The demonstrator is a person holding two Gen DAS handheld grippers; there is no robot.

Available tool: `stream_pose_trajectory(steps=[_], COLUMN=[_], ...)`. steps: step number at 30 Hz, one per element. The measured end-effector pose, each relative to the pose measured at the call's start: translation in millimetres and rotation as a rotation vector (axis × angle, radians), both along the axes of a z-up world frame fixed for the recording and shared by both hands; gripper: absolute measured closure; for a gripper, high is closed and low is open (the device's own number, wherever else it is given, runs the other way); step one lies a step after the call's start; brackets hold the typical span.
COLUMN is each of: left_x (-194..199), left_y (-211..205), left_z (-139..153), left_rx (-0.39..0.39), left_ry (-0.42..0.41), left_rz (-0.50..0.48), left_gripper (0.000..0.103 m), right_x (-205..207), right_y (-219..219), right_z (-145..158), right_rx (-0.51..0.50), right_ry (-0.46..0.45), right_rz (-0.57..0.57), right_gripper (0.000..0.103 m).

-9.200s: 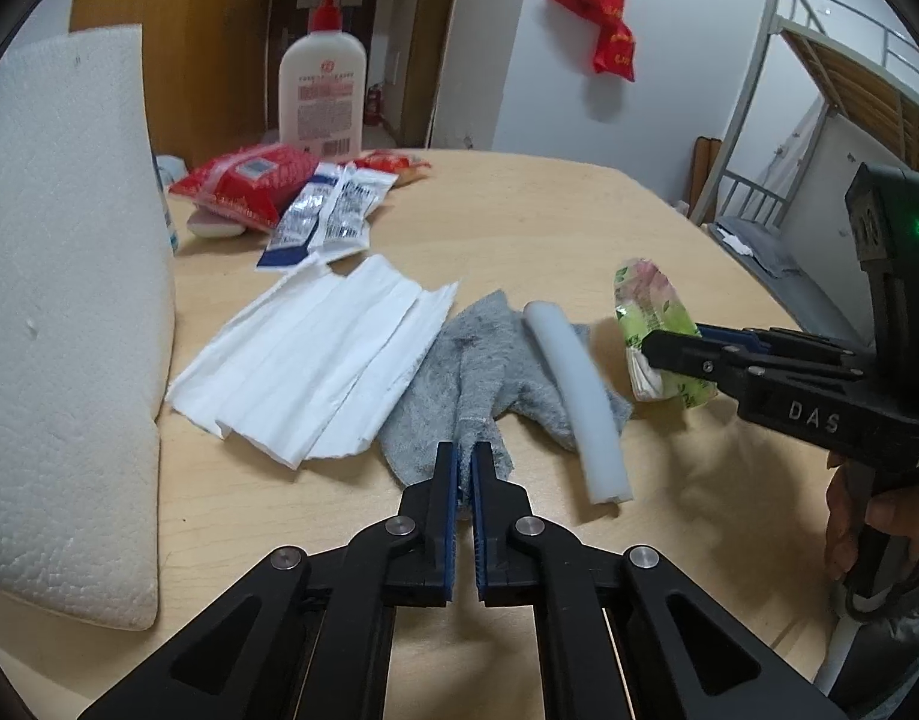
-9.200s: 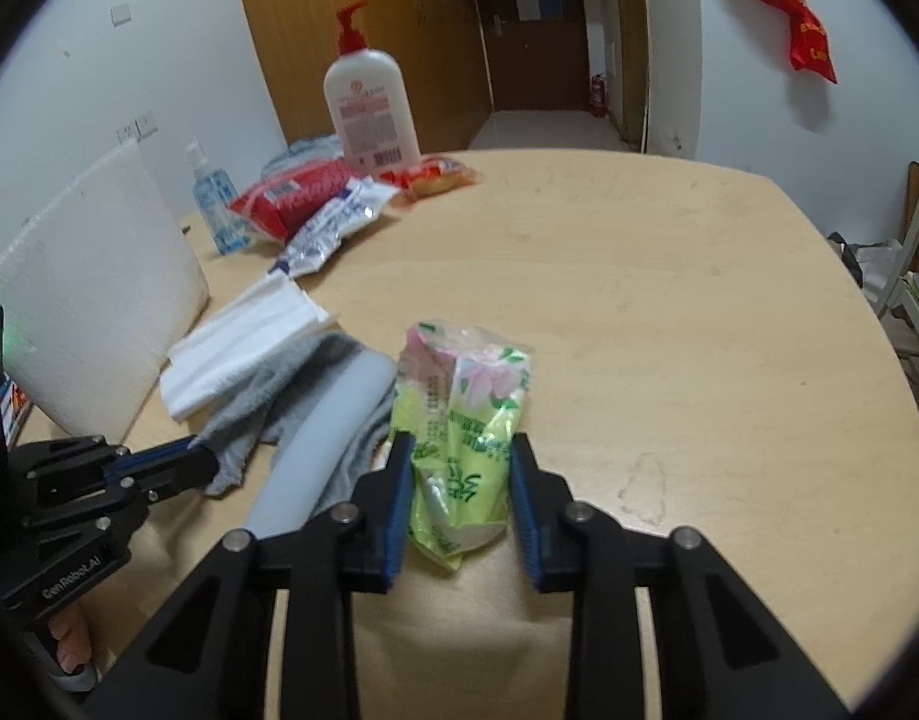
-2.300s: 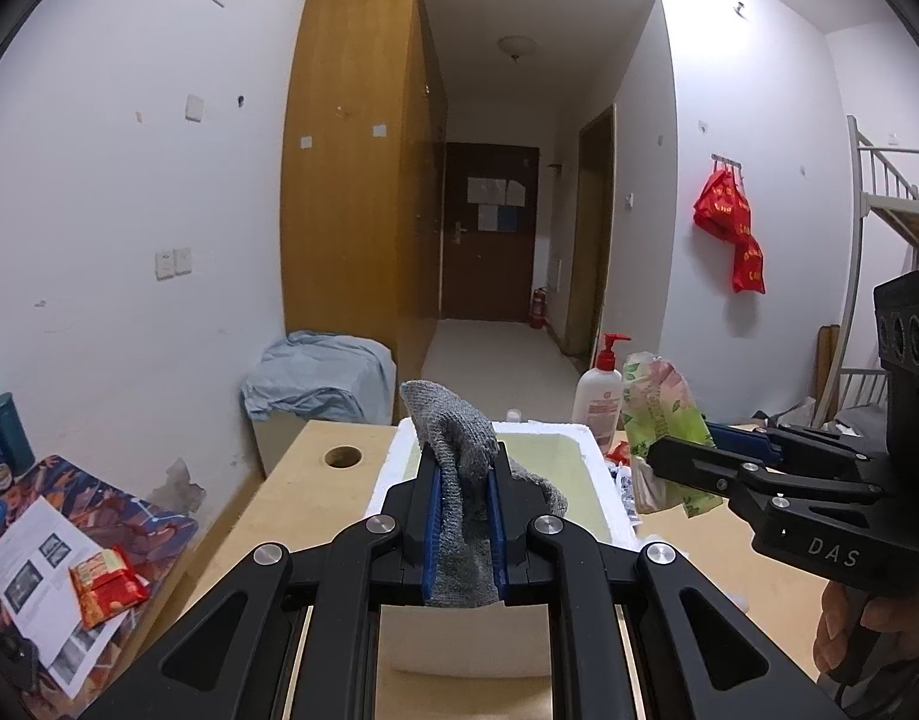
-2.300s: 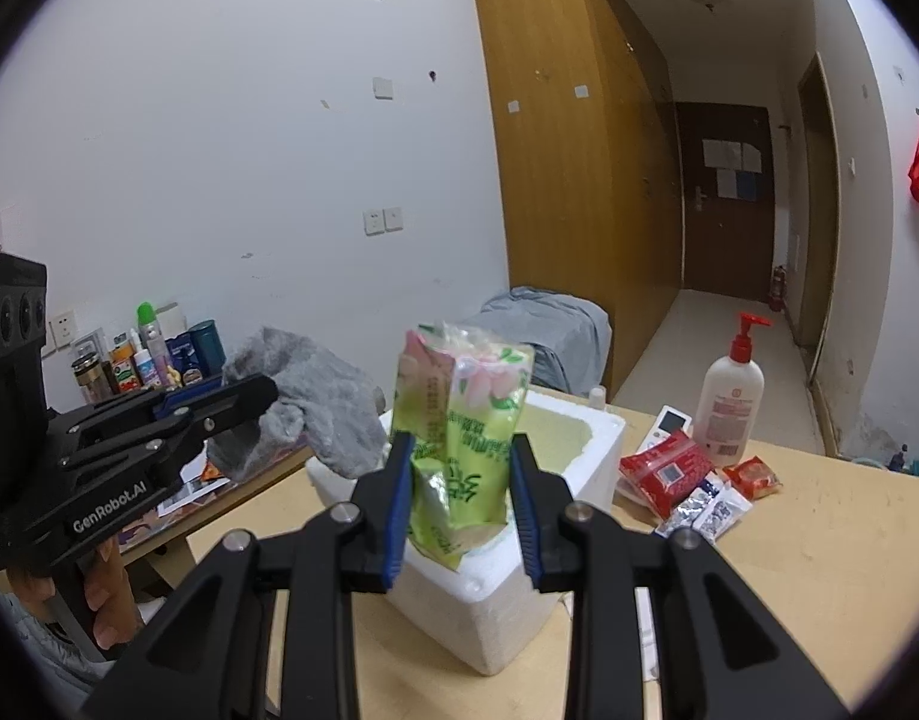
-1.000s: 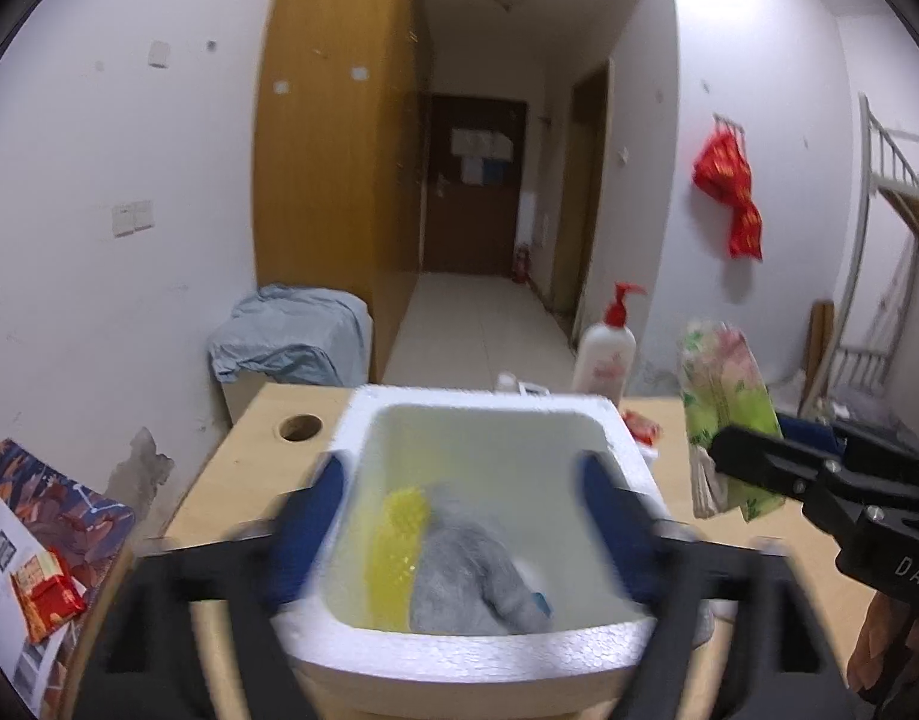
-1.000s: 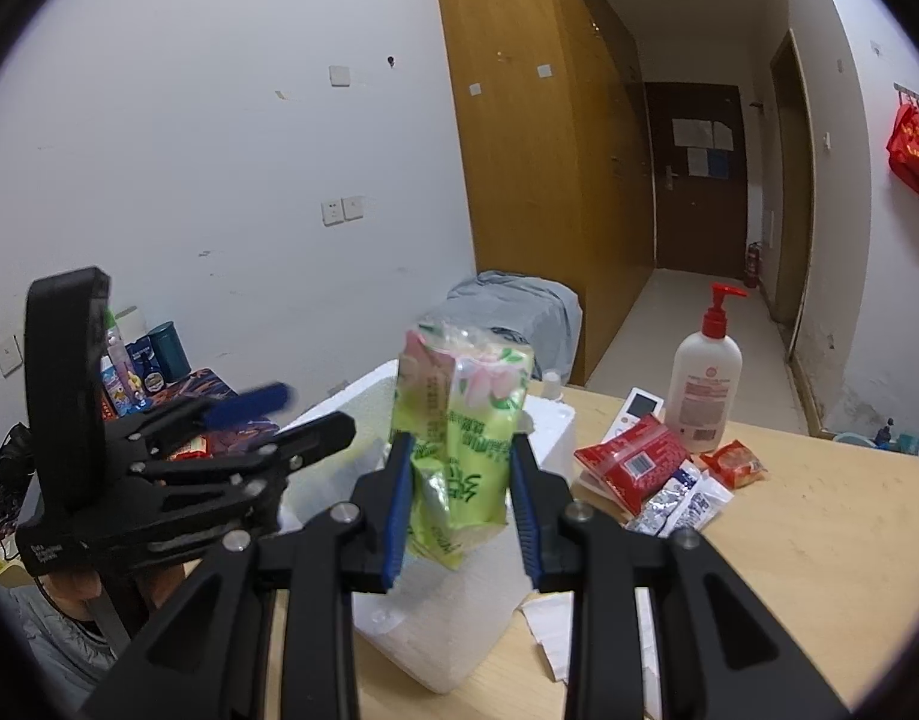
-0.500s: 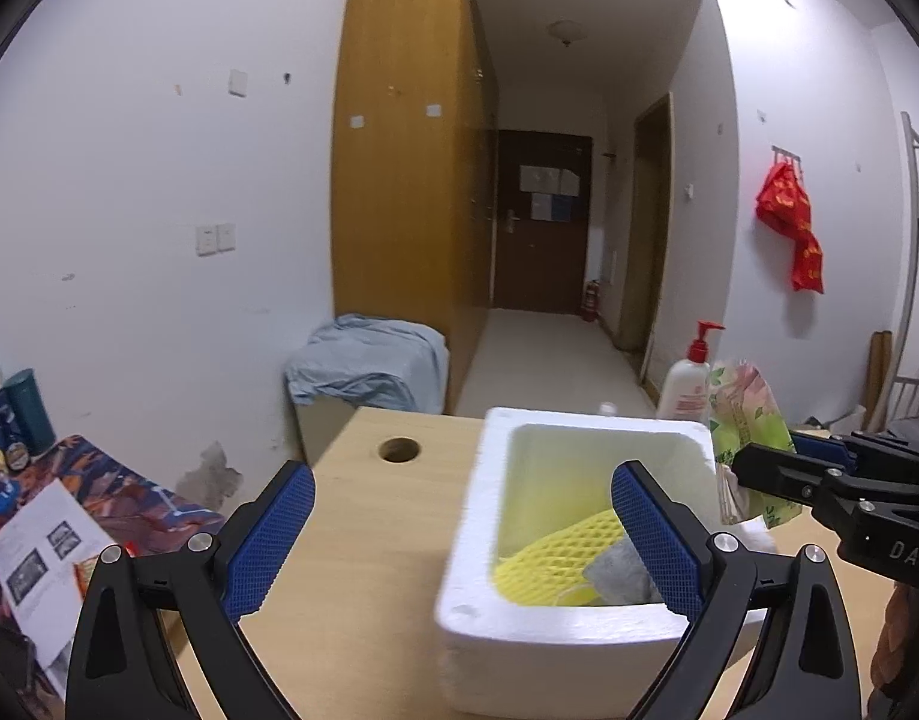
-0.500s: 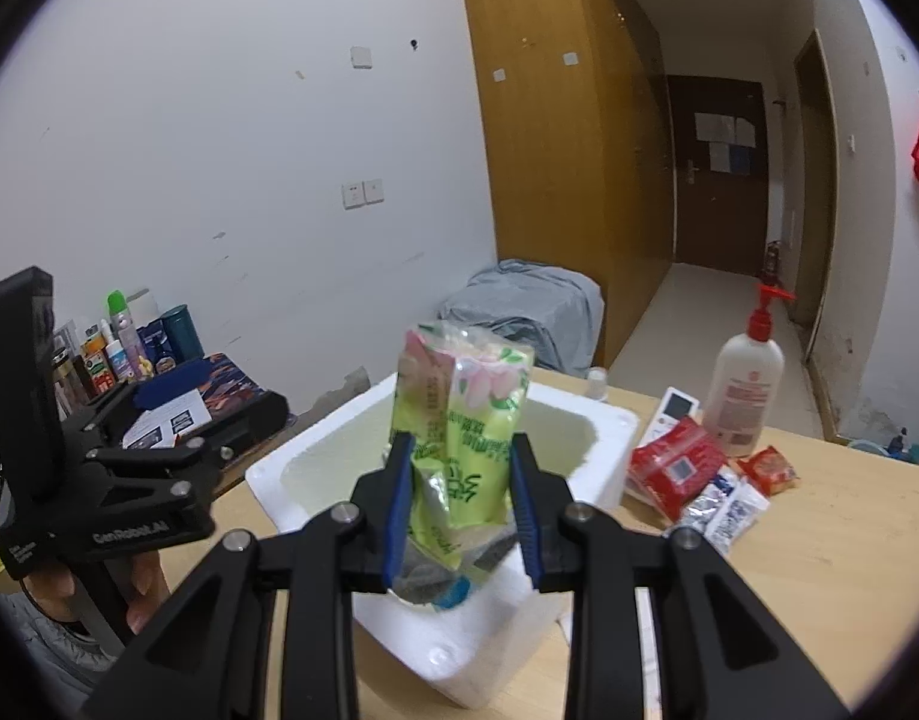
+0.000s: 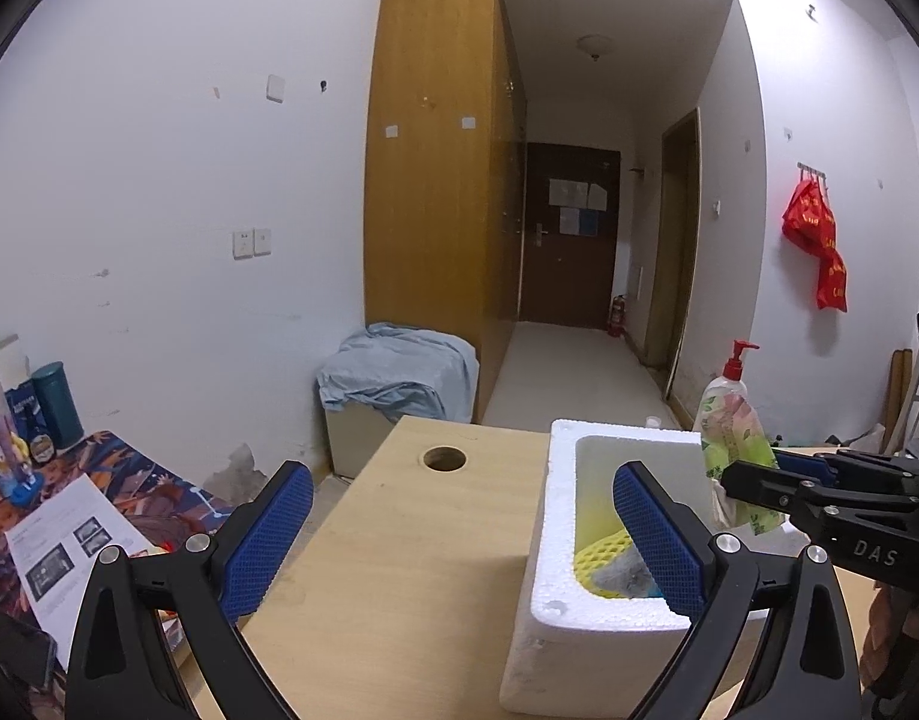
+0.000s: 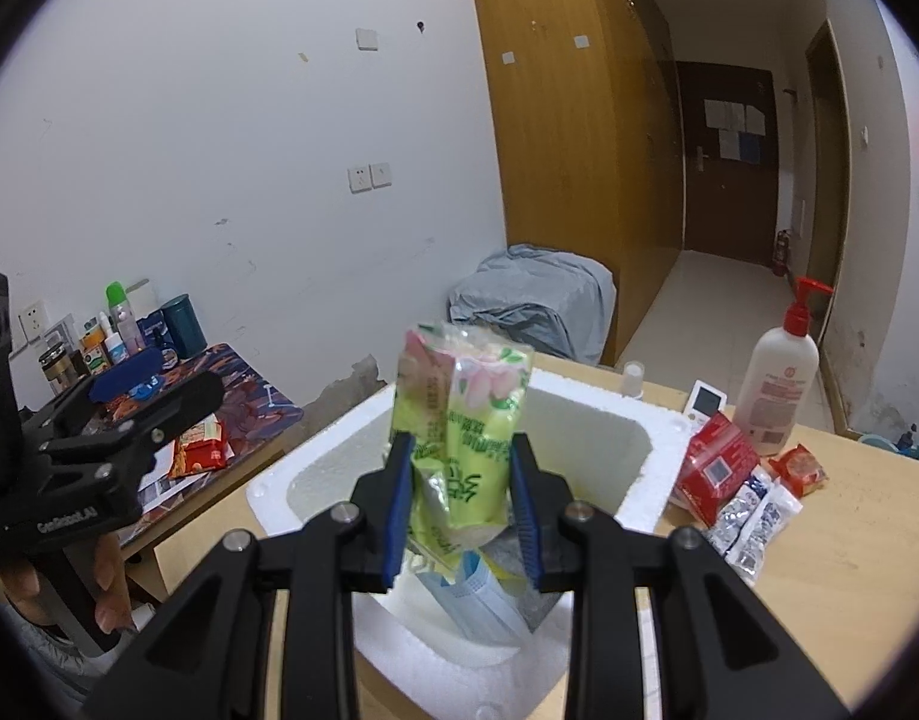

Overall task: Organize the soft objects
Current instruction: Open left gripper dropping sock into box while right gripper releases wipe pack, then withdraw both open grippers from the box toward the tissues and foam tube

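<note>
White walls (image 9: 159, 180). Tall wooden wardrobe (image 9: 441, 168). Dark door (image 9: 567, 234) at hallway end. Pale floor (image 9: 573, 372). Ceiling lamp (image 9: 592, 43). Red bags (image 9: 816, 246) hang on wall.

Grey cloth (image 9: 624, 571) mostly hidden behind left tongs finger; pump bottle (image 9: 725, 382) behind packet (image 9: 736, 450).

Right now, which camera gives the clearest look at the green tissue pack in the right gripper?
The right wrist view: the tissue pack stands front and centre, upright in the right gripper over the foam box. The left wrist view shows it small, side-on near the right edge.
</note>
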State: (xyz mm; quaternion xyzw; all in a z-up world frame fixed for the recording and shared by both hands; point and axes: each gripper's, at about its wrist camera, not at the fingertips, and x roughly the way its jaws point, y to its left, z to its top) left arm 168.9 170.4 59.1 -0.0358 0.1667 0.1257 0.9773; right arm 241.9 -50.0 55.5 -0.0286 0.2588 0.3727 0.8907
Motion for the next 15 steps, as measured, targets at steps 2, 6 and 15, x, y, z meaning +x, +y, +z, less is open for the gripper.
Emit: stream_pose_trajectory(steps=[2,6,15], left_x=[-0.9,-2.4,-8.0], left_y=[0.9,2.9,-2.8], left_z=[-0.1,0.1,3.1], left_rx=[-0.002,-0.01,-0.01], left_ry=[-0.002,-0.007,-0.01], left_rz=[0.001,0.002,-0.019], left_gripper=[0.003,0.003,0.003], right_x=[2.5,4.8,-10.1], right_y=[2.3,4.9,2.1], right_z=[-2.1,-3.7,4.0], right_rx=[-0.002,-0.01,-0.01], right_ry=[0.008,0.016,-0.043], right_rz=[-0.001,-0.017,-0.028], right_gripper=[0.058,0.012,0.0])
